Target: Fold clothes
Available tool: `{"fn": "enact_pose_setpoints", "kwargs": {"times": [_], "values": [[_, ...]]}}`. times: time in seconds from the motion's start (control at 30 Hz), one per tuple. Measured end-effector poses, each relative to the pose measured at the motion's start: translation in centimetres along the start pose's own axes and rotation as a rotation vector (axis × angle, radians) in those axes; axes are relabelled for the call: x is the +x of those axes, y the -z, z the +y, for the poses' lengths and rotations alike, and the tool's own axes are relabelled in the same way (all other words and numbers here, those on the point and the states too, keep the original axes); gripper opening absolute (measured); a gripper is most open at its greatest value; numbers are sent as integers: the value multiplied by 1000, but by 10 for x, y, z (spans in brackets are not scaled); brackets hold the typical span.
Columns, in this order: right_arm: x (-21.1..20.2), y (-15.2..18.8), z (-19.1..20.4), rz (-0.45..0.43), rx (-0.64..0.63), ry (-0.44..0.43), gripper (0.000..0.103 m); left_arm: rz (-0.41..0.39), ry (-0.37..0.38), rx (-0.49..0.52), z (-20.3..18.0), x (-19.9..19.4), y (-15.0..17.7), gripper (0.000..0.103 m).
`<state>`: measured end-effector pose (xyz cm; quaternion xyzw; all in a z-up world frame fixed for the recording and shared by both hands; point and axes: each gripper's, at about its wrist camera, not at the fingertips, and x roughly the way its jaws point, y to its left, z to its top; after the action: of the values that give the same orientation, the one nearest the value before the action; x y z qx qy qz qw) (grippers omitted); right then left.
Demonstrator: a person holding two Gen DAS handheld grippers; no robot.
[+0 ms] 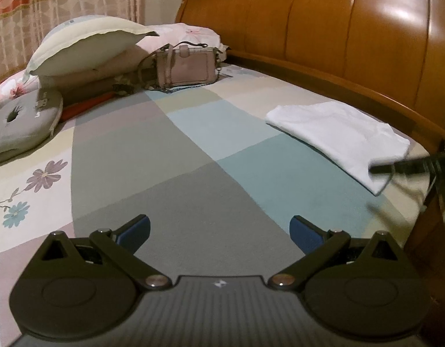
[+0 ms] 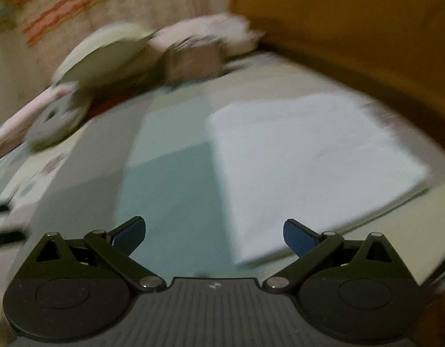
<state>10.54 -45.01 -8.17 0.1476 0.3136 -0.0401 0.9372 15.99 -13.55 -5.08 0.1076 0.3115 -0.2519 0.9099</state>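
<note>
Left wrist view | our left gripper (image 1: pixel 219 228) and right gripper (image 2: pixel 213 231) agape, empty | folded white garment (image 1: pixel 338 138) right of frame | risk: snagging unfolds it.

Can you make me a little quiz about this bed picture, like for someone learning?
1. True or false: the left tool is holding the white cloth.
2. What stands beside the cream pillow near the headboard? A) a pink bag B) a lamp C) a shoe
3. Fill in: the white cloth lies folded on the ____.

Key:
1. False. Both the left tool and the right tool are open and hold nothing.
2. A, the pink bag.
3. Bed, close to the wooden headboard.
</note>
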Motion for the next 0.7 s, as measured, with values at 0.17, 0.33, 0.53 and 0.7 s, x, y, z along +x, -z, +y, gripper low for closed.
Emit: {"fn": "enact_pose_setpoints", "kwargs": {"times": [0.17, 0.33, 0.53, 0.7], "values": [[18, -27, -49, -90, 70, 104, 103, 7, -5, 28, -6, 2, 0, 102], [37, -45, -85, -136, 95, 123, 103, 33, -16, 33, -9, 11, -1, 102], [64, -57, -107, -113, 100, 158, 103, 52, -17, 51, -15, 18, -2, 102], [57, -57, -114, -81, 118, 301, 103, 49, -14, 51, -16, 17, -3, 102]]}}
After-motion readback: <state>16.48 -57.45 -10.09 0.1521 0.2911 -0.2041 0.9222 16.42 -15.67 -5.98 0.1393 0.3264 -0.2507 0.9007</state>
